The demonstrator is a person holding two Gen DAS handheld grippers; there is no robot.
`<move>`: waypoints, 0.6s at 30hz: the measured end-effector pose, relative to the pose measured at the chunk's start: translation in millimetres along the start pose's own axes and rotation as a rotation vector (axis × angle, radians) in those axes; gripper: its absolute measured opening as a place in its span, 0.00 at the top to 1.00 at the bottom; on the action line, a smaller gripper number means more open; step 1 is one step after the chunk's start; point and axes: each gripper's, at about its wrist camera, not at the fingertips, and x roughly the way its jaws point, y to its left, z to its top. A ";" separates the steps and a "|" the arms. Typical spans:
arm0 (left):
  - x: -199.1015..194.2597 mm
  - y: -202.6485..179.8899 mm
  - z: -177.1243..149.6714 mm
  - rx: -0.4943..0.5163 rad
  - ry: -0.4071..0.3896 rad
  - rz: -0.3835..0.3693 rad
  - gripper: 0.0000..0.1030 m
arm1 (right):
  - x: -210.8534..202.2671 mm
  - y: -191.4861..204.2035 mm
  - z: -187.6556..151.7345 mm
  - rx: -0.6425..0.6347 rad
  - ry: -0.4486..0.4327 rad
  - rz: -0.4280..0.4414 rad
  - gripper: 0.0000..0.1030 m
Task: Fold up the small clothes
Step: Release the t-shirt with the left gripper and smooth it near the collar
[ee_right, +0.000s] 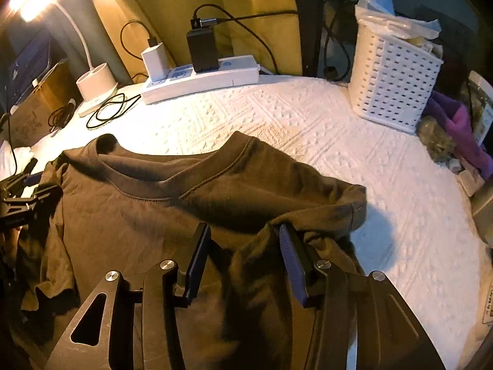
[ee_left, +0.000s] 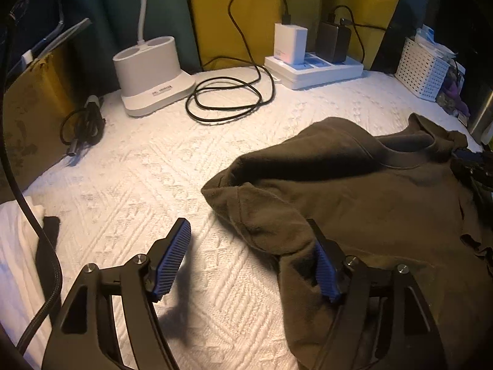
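Note:
A dark olive T-shirt (ee_right: 129,215) lies front up on the white quilted cloth (ee_right: 308,129), its collar (ee_right: 172,178) toward the back. My left gripper (ee_left: 246,225) is open and wide at the shirt's left sleeve (ee_left: 262,212). Its right finger (ee_left: 323,265) sits against the sleeve fabric, and its left finger (ee_left: 172,256) hangs over bare cloth. My right gripper (ee_right: 244,231) hovers over the other sleeve (ee_right: 332,206). A raised fold of shirt stands between its jaws and drapes on the right finger (ee_right: 292,262). A gap shows beside the left pad (ee_right: 198,259), so the jaws are open.
At the back stand a white lamp base (ee_left: 148,74), a coiled black cable (ee_left: 225,98) and a power strip (ee_left: 314,67) with chargers. A white perforated basket (ee_right: 391,83) is at the back right, with purple fabric (ee_right: 462,132) beside it. White cloth (ee_left: 15,240) lies at the left.

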 end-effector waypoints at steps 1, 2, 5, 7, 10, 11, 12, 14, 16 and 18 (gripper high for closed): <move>-3.6 1.7 -0.6 -0.010 -0.009 -0.006 0.28 | -3.2 -0.6 -1.8 0.002 0.000 -0.008 0.53; -8.6 3.2 -1.1 -0.021 -0.018 -0.011 0.28 | -7.2 -1.4 -4.1 0.003 -0.001 -0.016 0.53; -24.9 5.3 -4.0 -0.040 -0.047 -0.013 0.28 | -21.8 -2.4 -11.0 0.006 -0.018 -0.031 0.52; -36.1 5.1 -7.8 -0.042 -0.061 -0.016 0.28 | -32.6 -2.6 -16.9 0.011 -0.032 -0.043 0.41; -53.8 1.9 -15.6 -0.041 -0.083 -0.028 0.28 | -51.0 -2.2 -29.4 0.012 -0.057 -0.048 0.33; -61.2 -0.2 -20.1 -0.040 -0.091 -0.034 0.28 | -56.1 -2.2 -34.0 0.010 -0.061 -0.051 0.33; -64.4 -1.1 -22.1 -0.038 -0.095 -0.038 0.28 | -60.8 -1.9 -38.2 0.009 -0.064 -0.054 0.33; -74.3 -5.3 -29.3 -0.032 -0.103 -0.043 0.28 | -70.5 -1.6 -47.2 0.010 -0.071 -0.058 0.33; -82.5 -9.3 -35.3 -0.030 -0.110 -0.049 0.28 | -79.0 -1.3 -55.6 0.013 -0.076 -0.062 0.33; -91.1 -14.6 -43.2 -0.023 -0.115 -0.056 0.28 | -88.5 -0.4 -65.5 0.016 -0.084 -0.065 0.33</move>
